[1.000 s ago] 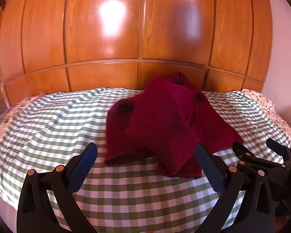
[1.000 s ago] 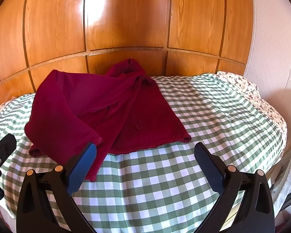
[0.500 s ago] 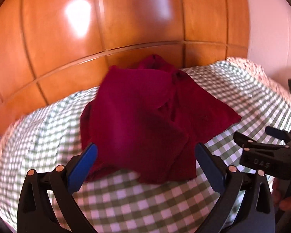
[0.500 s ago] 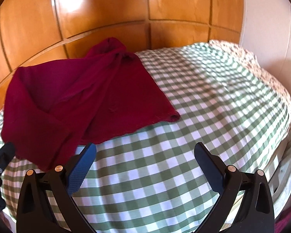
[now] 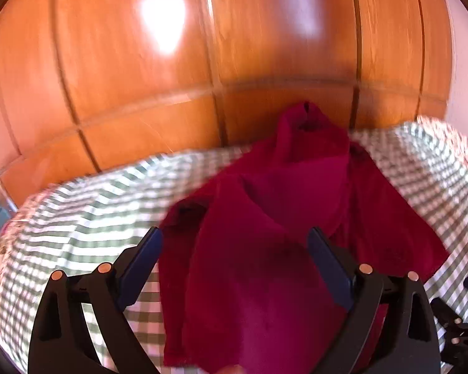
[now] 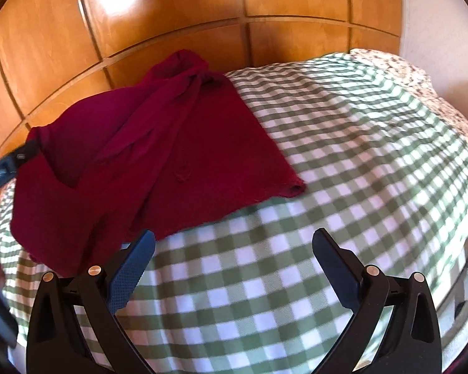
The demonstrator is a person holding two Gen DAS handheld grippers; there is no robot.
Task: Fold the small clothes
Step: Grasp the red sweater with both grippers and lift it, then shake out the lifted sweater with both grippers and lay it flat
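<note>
A crumpled dark red knitted garment (image 5: 265, 233) is laid on a green-and-white checked bed cover (image 5: 87, 215), its neck end bunched against a glossy orange-brown panelled wooden wall (image 5: 171, 62) at the far side. In the left wrist view, the left gripper (image 5: 234, 243) is seen with its blue-padded fingers (image 5: 140, 261) spread wide; the near folded part of the garment is framed between them and fills the space towards the camera, though whether cloth and pads touch cannot be told, the picture being blurred. Nothing is pinched by this claw. The garment is shown in overlapping layers, one flap folded across the middle and a lower layer spread out to the right. In the right wrist view, the right gripper (image 6: 232, 243) is likewise held with its fingers (image 6: 131, 268) wide apart, over bare checked cover (image 6: 327, 171); the same garment (image 6: 171, 155) lies ahead and to the left of it, the near hem being just beside the left-hand finger tip. A corner of the hem is curled up at the garment's right edge. A flowered fabric border (image 6: 421, 74) is visible along the far right edge of the bed, next to a pale wall (image 6: 436, 15). Part of the left gripper's dark frame intrudes at the left margin of the right wrist view, close to the garment's left side. Bright reflections are noted on the wooden panels in both views.
</note>
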